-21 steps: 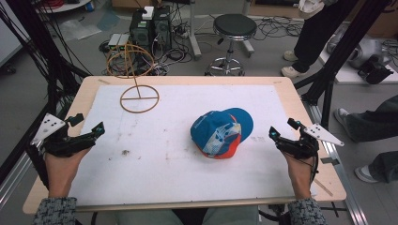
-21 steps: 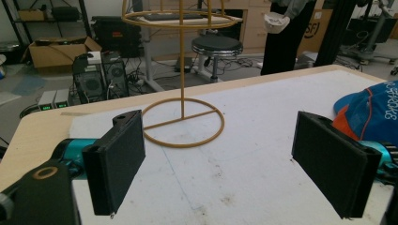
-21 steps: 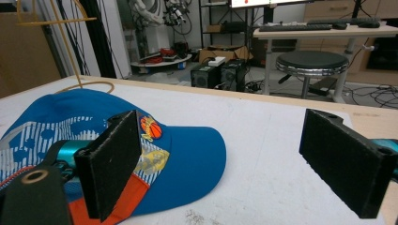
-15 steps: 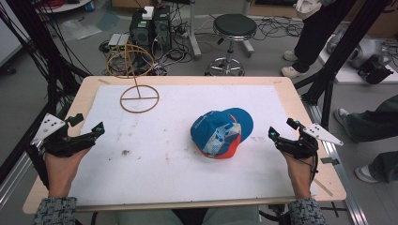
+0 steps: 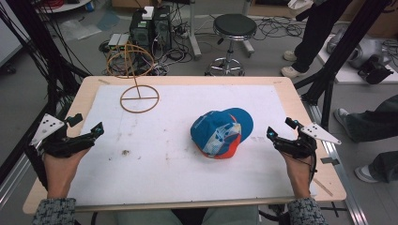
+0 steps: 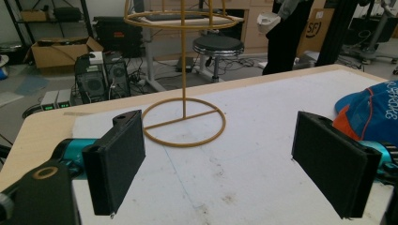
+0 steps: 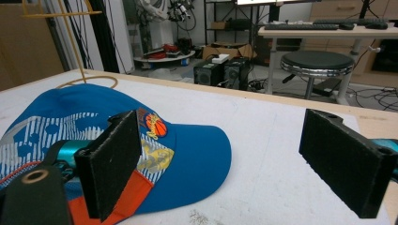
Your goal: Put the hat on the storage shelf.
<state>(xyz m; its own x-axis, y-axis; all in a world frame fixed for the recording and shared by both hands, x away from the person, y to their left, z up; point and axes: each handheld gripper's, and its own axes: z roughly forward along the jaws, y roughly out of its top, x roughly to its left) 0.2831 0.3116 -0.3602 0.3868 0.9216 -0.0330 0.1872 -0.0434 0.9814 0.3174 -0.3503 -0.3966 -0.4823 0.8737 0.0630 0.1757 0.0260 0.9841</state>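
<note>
Nothing has shifted since the earlier frames: both tongs sit where they were, and the cap and stand lie as before. Left gripper [image 5: 89,132] is held low over the left edge of the desk [image 5: 187,80], on the person's left hand [image 5: 60,164], its jaws spread wide with nothing between them; in the left gripper view [image 6: 220,161] the two black pads stand far apart with bare white sheet between. Right gripper [image 5: 280,133] hovers near the right edge, on the right hand [image 5: 298,171], its jaws likewise wide and empty; the right gripper view [image 7: 234,164] shows the gap between them open over the sheet. Each tong carries a grey three-cornered plate on top. Just inside the right gripper, apart from it, a blue cap [image 5: 221,132] with white stripes and an orange panel rests on the white sheet [image 5: 164,154], right of the desk's middle; in the right gripper view the cap [image 7: 187,140] lies behind the left-hand jaw, its brim pointing toward the gap. Toward the far left corner stands a yellow wire stand [image 5: 139,98], its round base flat on the sheet and an upright post carrying a ring above; the left gripper view shows the stand [image 6: 184,122] straight ahead between the jaws, well beyond them. Past the far edge are a black stool [image 5: 233,28], computer boxes [image 5: 150,26] and cables on the floor, and a person's legs [image 5: 314,37] at the far right.
</note>
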